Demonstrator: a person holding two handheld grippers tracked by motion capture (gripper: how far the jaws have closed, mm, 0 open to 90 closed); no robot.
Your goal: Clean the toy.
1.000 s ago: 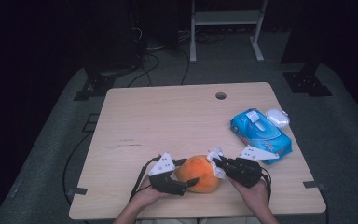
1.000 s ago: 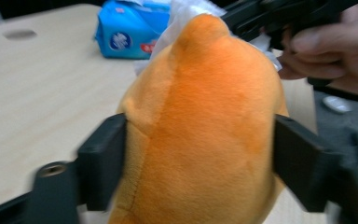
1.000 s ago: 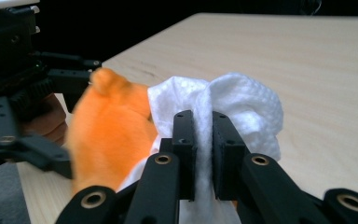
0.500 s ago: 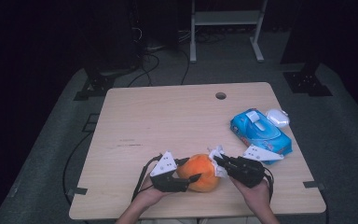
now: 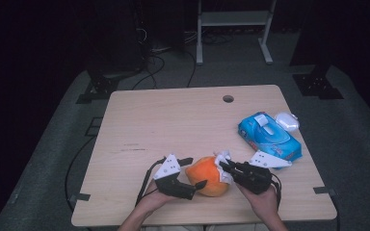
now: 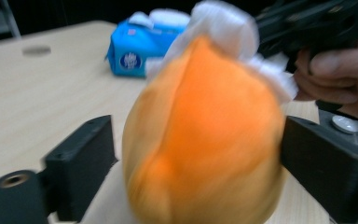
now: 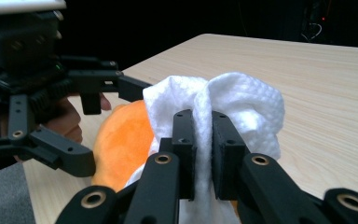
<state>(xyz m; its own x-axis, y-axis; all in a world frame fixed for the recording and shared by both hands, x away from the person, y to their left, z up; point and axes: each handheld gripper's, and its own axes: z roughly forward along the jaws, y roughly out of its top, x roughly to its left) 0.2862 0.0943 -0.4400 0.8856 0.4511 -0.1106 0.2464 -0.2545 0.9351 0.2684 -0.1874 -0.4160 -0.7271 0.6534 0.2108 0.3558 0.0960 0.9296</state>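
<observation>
Against round plush orange toy [image 5: 207, 175], crumpled wipe [image 7: 223, 100]

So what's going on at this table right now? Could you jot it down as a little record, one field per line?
Work in hand: wiping an orange plush toy with a white wipe
Right tool: shut on the white wipe, pressing it to the toy's upper right side
Left tool: jaws have just been opening; they stand wide on either side of the toy, not pressing it
Blue wipes pack: lying near the table's right edge
Small white object: just behind the pack
Table: light wood, round hole near the far edge
</observation>
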